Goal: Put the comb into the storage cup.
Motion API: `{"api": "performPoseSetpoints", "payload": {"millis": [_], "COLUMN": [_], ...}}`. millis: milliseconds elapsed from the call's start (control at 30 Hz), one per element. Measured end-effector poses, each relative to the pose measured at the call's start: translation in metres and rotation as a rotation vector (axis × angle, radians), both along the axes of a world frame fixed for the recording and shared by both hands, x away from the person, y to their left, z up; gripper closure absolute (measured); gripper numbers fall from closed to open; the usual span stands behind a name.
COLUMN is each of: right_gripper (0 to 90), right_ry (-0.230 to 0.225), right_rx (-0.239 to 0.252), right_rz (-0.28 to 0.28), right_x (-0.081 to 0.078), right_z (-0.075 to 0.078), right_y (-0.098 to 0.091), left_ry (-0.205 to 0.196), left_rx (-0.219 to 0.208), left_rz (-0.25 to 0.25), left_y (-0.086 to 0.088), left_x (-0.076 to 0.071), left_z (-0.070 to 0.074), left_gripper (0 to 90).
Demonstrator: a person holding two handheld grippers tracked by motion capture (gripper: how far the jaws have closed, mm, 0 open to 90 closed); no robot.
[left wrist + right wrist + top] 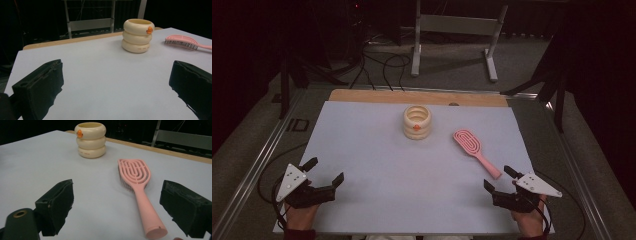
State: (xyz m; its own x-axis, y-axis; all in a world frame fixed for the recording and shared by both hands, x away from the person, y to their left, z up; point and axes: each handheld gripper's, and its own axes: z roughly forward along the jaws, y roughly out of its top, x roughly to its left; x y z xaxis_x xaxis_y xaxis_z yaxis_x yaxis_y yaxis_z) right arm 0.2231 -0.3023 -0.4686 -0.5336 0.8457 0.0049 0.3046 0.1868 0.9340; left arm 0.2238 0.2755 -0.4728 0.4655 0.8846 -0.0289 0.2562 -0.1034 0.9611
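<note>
Both grippers rest at the near edge of the pale blue table sheet, jaws wide apart and holding nothing. Just ahead of the right gripper lies the pink plastic hairbrush, bristles down, handle toward it. Beyond stands the cream ribbed cup, well apart from the left gripper.

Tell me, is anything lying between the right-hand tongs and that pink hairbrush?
Nothing visible does. The right tongs stand open just short of the pink hairbrush handle end, with bare white table cover between them. The cream ringed cup stands farther back, off to the side.
</note>
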Motion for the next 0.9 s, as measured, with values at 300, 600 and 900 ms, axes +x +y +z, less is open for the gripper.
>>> {"api": "performPoseSetpoints", "payload": {"millis": [300, 600, 900], "right_gripper": [10.6, 10.4, 8.1], "right_ry": [0.005, 0.038, 0.061], "right_rx": [-0.009, -0.024, -0.060], "right_rz": [0.002, 0.028, 0.044], "right_x": [0.002, 0.007, 0.021], "right_z": [0.004, 0.015, 0.033], "right_y": [0.003, 0.010, 0.020], "left_ry": [0.002, 0.005, 0.004], "left_rx": [-0.002, -0.003, -0.002], "left_rz": [0.006, 0.007, 0.008], "left_y": [0.001, 0.001, 0.001], "left_x": [0.000, 0.000, 0.000], "left_z": [-0.001, -0.002, -0.003], "left_gripper": [0.2, 0.2, 0.2]}}
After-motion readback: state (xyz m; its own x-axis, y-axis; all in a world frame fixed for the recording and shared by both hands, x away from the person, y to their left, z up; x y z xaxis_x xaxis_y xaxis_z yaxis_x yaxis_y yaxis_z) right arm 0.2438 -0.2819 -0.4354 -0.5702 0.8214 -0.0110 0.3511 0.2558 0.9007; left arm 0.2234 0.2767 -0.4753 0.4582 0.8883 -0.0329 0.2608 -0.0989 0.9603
